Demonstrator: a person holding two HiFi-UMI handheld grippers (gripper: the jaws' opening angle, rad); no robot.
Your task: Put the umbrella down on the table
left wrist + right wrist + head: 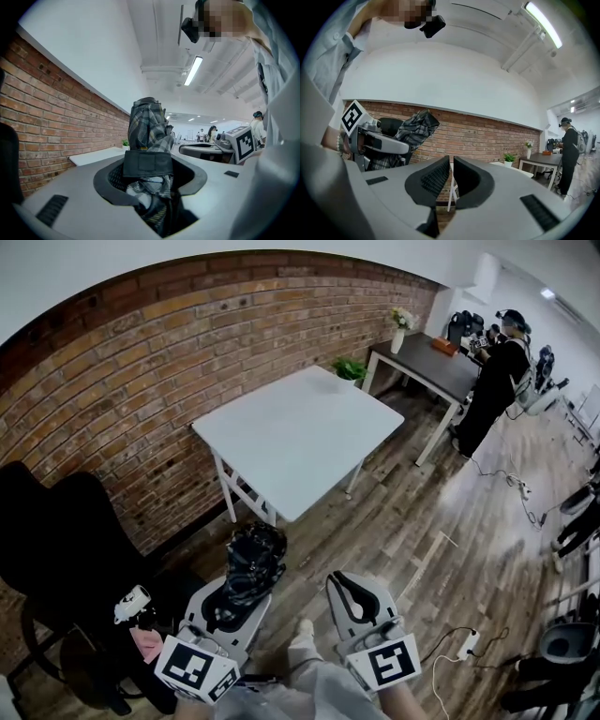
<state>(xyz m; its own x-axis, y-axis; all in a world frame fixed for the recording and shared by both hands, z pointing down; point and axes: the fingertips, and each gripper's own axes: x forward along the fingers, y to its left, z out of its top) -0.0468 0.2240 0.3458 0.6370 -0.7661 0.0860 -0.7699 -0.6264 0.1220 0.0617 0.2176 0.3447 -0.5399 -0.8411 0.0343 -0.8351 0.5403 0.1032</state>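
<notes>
A folded umbrella [251, 563] of dark plaid cloth stands upright in my left gripper [234, 601], which is shut on its lower part. In the left gripper view the umbrella [149, 133] rises between the jaws, its black strap across the front, and my left gripper [150, 176] clamps it from both sides. My right gripper [352, 592] is shut and holds nothing; its jaws [451, 176] nearly meet. Both grippers hang over the wooden floor, short of the white table [300, 437] ahead. The right gripper view shows the umbrella [415, 126] at its left.
A black office chair [56, 549] stands close on the left by the brick wall [141, 362]. Beyond the white table is a small plant [350, 368], a dark table [431, 362] with a flower vase [401, 324], and a person [492, 381]. A power strip [466, 643] lies on the floor at right.
</notes>
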